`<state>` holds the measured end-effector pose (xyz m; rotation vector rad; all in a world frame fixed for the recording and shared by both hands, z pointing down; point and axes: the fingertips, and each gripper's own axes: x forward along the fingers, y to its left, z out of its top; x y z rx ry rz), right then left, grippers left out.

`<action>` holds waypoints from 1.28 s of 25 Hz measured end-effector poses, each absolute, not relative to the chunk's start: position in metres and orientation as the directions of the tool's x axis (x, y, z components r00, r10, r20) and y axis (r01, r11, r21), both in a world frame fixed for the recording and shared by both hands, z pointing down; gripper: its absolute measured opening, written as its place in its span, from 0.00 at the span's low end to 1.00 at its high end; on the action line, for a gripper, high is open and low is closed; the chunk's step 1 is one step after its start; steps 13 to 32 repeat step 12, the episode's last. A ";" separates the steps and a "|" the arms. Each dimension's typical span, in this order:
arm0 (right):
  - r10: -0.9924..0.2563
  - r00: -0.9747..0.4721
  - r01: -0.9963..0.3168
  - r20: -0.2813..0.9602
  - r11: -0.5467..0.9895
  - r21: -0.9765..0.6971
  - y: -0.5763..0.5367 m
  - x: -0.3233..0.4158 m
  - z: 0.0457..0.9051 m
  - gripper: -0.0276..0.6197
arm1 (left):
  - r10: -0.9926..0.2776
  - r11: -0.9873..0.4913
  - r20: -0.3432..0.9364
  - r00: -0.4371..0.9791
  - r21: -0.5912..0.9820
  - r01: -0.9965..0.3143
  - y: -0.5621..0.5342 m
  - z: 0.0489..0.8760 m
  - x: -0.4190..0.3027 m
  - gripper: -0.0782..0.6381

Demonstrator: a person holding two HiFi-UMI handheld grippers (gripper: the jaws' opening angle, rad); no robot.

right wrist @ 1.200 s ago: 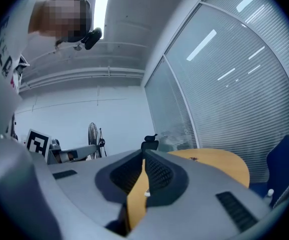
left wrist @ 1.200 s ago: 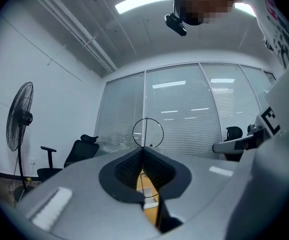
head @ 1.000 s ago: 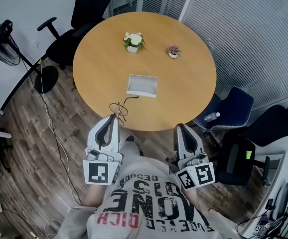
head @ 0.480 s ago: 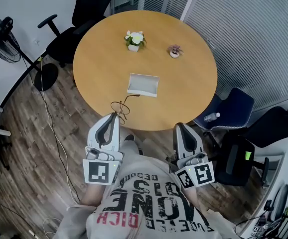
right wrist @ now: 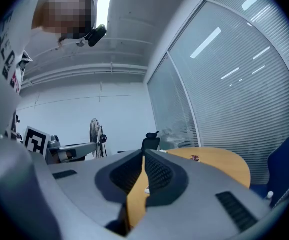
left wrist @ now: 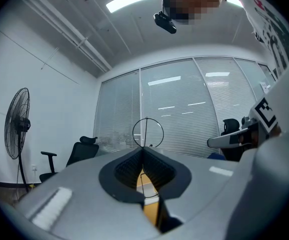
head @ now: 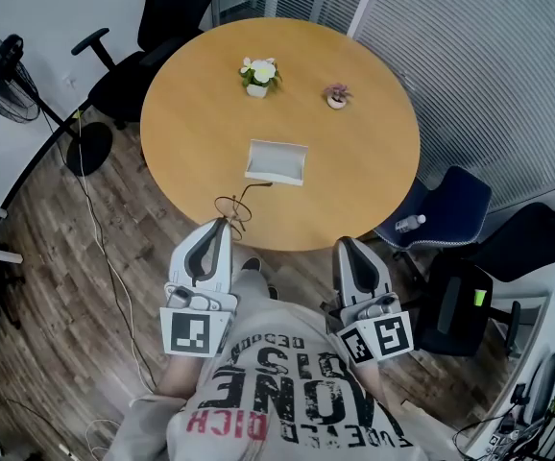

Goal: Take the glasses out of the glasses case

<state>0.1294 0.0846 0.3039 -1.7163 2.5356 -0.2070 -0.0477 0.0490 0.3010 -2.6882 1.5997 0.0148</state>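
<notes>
Left gripper view shows the left gripper pinched shut on a thin wire of the glasses. One round rim sticks up just past its tips. The right gripper is pressed together with nothing in it. The glasses are out, held at the near edge of the table, apart from the white glasses case lying open in the middle. The wire could slip out or bend, because it is so thin. The glasses look light, with dark wire and round rims.
</notes>
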 end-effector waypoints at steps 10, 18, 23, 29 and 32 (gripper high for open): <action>-0.934 -0.356 -0.925 0.020 0.350 -0.150 0.080 0.131 0.304 0.08 | -0.872 -0.489 -0.009 0.489 -0.001 -0.872 0.042 0.303 -0.048 0.13; -0.935 -0.353 -0.926 0.021 0.347 -0.150 0.079 0.130 0.305 0.08 | -0.871 -0.491 -0.010 0.491 -0.003 -0.871 0.041 0.303 -0.048 0.13; -0.935 -0.353 -0.926 0.021 0.347 -0.150 0.079 0.130 0.305 0.08 | -0.871 -0.491 -0.010 0.491 -0.003 -0.871 0.041 0.303 -0.048 0.13; -0.935 -0.353 -0.926 0.021 0.347 -0.150 0.079 0.130 0.305 0.08 | -0.871 -0.491 -0.010 0.491 -0.003 -0.871 0.041 0.303 -0.048 0.13; -0.935 -0.353 -0.926 0.021 0.347 -0.150 0.079 0.130 0.305 0.08 | -0.871 -0.491 -0.010 0.491 -0.003 -0.871 0.041 0.303 -0.048 0.13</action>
